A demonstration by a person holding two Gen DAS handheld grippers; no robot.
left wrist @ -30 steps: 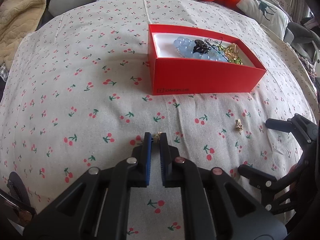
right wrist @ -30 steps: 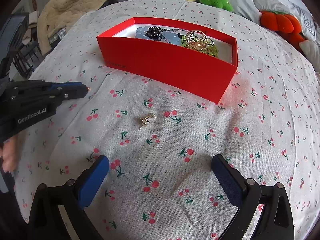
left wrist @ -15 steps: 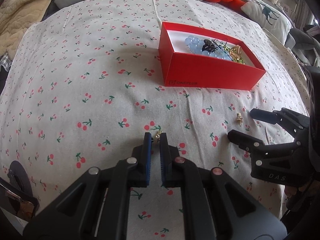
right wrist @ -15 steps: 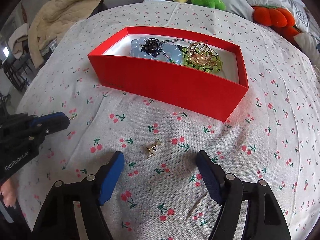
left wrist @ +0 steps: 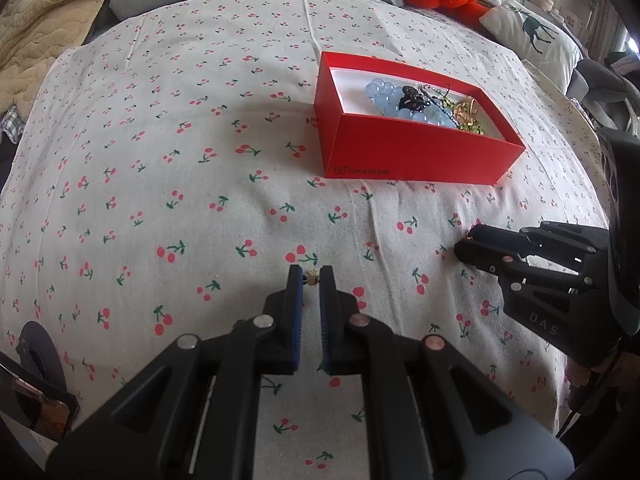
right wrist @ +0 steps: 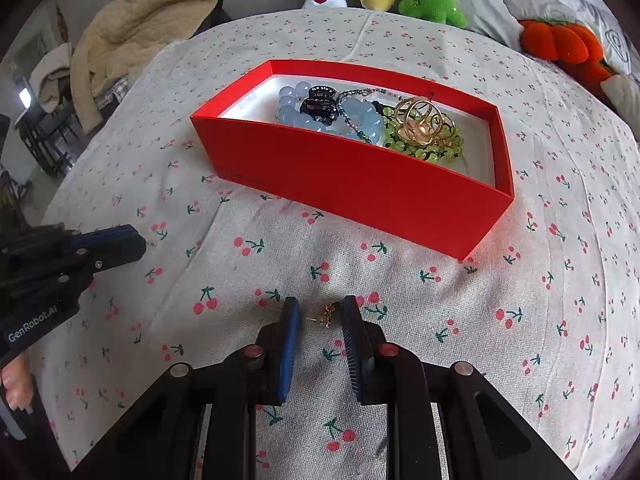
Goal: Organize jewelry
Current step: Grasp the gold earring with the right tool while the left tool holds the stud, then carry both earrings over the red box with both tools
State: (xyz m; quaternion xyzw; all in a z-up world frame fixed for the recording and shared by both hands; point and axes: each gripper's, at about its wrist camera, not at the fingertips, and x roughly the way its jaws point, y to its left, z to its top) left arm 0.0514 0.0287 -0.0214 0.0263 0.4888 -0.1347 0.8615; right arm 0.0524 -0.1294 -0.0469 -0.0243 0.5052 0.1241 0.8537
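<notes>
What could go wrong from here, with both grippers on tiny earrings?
The right gripper brackets a small gold earring lying on the soft cherry-print cloth; closing may pinch fabric or miss it. The left gripper holds another small earring only at its fingertips, so it could drop before reaching the red box.

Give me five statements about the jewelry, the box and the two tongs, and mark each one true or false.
1. The left tongs pinch a small gold earring at their tips. True.
2. The right tongs are clamped shut on a ring. False: they are partly open, with a second gold earring lying on the cloth between the fingers.
3. The red box holds pale blue beads. True.
4. The red box has its lid on. False: it is open on top.
5. A black hair claw lies on the cherry-print cloth outside the box. False: it sits inside, on the blue beads.
</notes>
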